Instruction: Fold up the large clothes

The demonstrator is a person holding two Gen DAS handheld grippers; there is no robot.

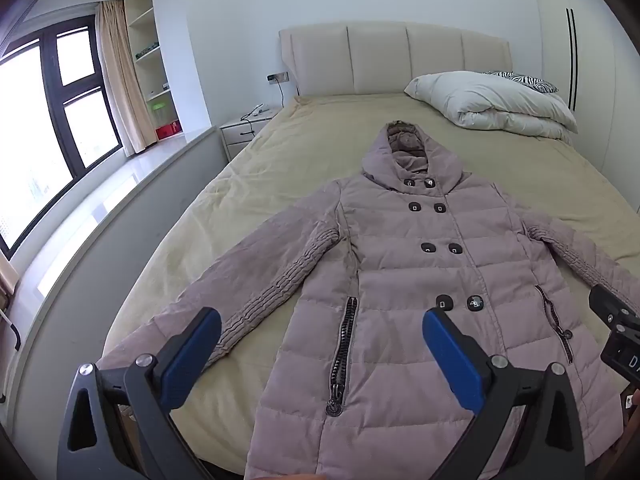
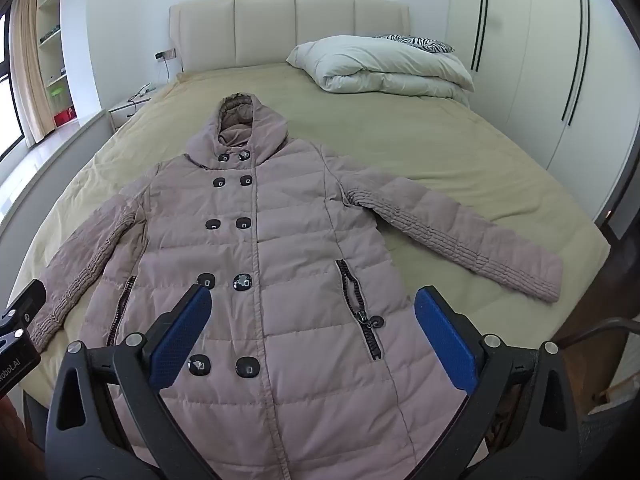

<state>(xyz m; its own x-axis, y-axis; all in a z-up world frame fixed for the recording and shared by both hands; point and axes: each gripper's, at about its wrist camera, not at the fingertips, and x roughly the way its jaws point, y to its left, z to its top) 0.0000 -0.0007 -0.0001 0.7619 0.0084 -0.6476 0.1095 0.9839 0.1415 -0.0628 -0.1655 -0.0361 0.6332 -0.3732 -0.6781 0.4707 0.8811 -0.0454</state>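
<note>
While the puffy coat (image 2: 256, 240) lies flat, buttoned, on the bed (image 2: 460, 152), both the left gripper (image 1: 320, 344) and right gripper (image 2: 312, 328) hover spread apart, and thick slippery quilting could slip from a shallow pinch.

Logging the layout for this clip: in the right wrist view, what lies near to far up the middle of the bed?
Right tool → puffer coat → coat hood → bare bedsheet → folded duvet → headboard.
</note>
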